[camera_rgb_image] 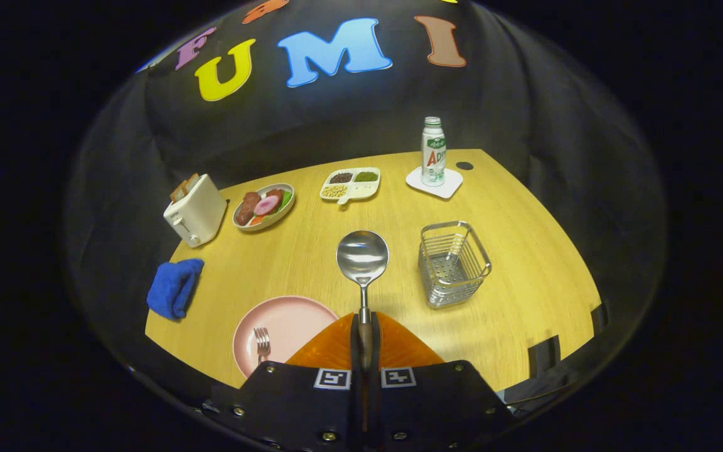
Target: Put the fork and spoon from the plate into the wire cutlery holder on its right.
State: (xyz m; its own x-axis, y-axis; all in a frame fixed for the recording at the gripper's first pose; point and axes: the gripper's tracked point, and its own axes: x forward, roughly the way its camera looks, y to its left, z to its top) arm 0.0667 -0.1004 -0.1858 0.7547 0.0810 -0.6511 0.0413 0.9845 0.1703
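Plenty of bare table (524,301) around wire cutlery holder (453,263); gripper (364,342) clamped on spoon (362,260), bowl ahead, left of holder; fork (262,344) on plate (286,323).

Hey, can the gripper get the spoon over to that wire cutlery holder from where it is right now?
Probably yes. The gripper is shut on the spoon, lifted above the table, and the wire holder stands open-topped just to its right with nothing between them.
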